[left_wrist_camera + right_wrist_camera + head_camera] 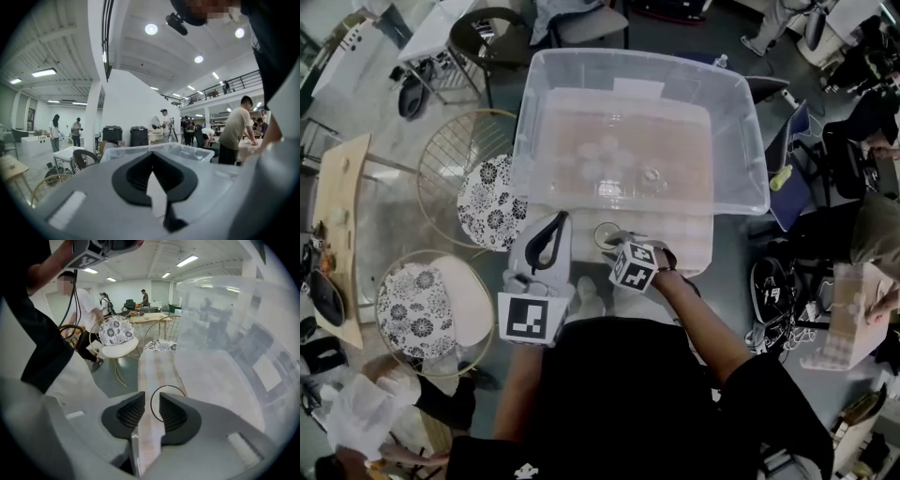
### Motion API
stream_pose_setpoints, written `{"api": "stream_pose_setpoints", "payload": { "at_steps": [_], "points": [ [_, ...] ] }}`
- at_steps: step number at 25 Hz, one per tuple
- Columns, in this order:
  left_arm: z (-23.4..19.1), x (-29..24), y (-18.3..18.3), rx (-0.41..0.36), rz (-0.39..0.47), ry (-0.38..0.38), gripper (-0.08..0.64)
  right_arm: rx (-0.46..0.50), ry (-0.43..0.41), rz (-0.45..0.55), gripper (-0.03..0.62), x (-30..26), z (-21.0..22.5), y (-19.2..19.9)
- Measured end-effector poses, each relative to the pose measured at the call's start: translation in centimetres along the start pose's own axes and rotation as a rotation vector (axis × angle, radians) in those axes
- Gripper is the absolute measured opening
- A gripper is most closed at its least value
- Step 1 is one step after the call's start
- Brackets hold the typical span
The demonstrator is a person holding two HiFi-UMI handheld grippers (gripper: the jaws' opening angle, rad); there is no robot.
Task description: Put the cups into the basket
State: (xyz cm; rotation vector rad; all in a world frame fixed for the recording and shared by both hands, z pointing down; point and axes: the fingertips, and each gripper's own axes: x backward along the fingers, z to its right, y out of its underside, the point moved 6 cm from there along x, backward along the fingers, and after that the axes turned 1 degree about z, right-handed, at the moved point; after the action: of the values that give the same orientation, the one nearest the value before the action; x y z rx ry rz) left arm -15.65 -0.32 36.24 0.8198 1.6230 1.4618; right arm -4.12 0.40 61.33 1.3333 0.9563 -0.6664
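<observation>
A large clear plastic basket [741, 141] stands on a table with a pale checked cloth [686, 246]; several clear cups [600, 161] lie in it. A clear cup [607, 234] stands on the cloth at the basket's near side. My right gripper [615, 246] is at that cup. In the right gripper view its jaws [152, 401] stand apart with the cup's thin rim [167, 386] passing between them, one finger inside the rim, pads not pressing. My left gripper [559, 219] points toward the basket [187, 151], its jaws [150, 155] shut and empty.
Two wire chairs with floral cushions [492, 202] [422, 309] stand left of the table, and a wooden table [337, 216] is beyond them. Bags and a chair [787, 169] crowd the right side. People stand in the background.
</observation>
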Motion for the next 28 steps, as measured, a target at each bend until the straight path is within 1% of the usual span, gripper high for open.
{"api": "stream_pose_setpoints", "payload": {
  "at_steps": [6, 11, 14, 18, 20, 26, 28],
  "points": [
    [-0.1, 0.7, 0.0, 0.001, -0.007, 0.003, 0.005, 0.061, -0.011, -0.09, 0.101, -2.8, 0.2, 0.0],
    [-0.6, 1.5, 0.2, 0.011, -0.016, -0.018, 0.005, 0.093, -0.034, -0.169, 0.101, -4.2, -0.1, 1.1],
    [-0.8, 1.9, 0.5, 0.009, -0.022, -0.024, 0.005, 0.11, -0.027, -0.2, 0.101, -5.0, -0.3, 1.4],
    [-1.1, 2.6, 0.8, 0.018, -0.033, -0.027, 0.005, 0.125, -0.021, -0.268, 0.1, -6.3, -0.2, 1.9],
    [-1.3, 2.8, 0.9, 0.018, -0.036, -0.031, 0.005, 0.135, -0.02, -0.295, 0.086, -6.7, 0.1, 2.0],
    [-1.5, 3.2, 1.0, 0.015, -0.034, -0.034, 0.005, 0.165, -0.033, -0.327, 0.069, -6.8, -0.1, 1.9],
    [-1.4, 3.2, 1.1, 0.014, -0.036, -0.033, 0.005, 0.167, -0.041, -0.324, 0.047, -6.8, -0.2, 1.9]
  ]
}}
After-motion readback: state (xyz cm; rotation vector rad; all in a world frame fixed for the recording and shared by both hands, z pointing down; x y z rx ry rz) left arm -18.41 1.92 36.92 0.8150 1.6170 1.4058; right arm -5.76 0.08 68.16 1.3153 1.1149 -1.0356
